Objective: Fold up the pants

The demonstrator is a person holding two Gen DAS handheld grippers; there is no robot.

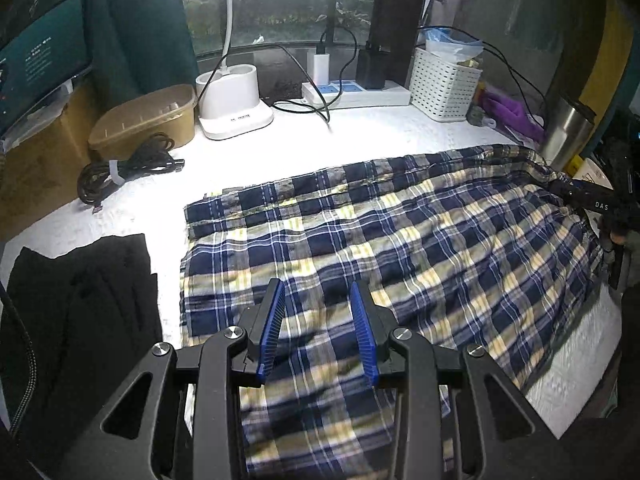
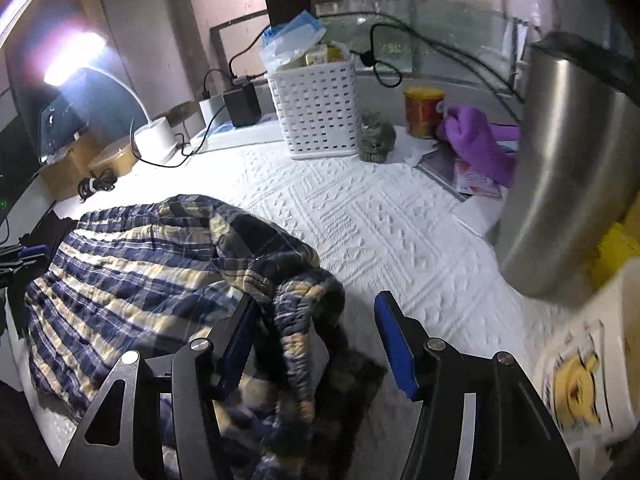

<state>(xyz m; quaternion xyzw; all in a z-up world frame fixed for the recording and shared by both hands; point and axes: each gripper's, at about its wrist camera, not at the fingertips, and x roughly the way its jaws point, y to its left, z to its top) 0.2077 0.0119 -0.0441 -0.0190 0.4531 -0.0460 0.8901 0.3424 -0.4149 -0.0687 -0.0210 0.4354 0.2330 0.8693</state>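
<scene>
My left gripper [image 1: 318,312] hung just above the plaid pants [image 1: 400,240], its blue pads [image 1: 273,326] spread apart and holding nothing; cloth showed plainly in the gap between them. My right gripper [image 2: 316,338] was parted as well, wider, and the bunched, gathered end of the pants [image 2: 160,276] lay between its fingers without being pinched, as far as I could tell; that view was blurred, so I would not swear to contact.

The pants lay flat across the white textured table cover [image 1: 360,136], their long axis running from side to side in front of me. From the left gripper the fabric stretched away forward and to the right, one end lying near the black garment [image 1: 80,300] on the left, the other end reaching toward the steel tumbler [image 1: 568,132] at the far right. That rumpled right end sat directly under my right gripper, so I judged the right hand far nearer to it, while my left stood over the middle. A fold along the length would, I reckoned, start from the right end and travel leftward toward my left gripper.
</scene>
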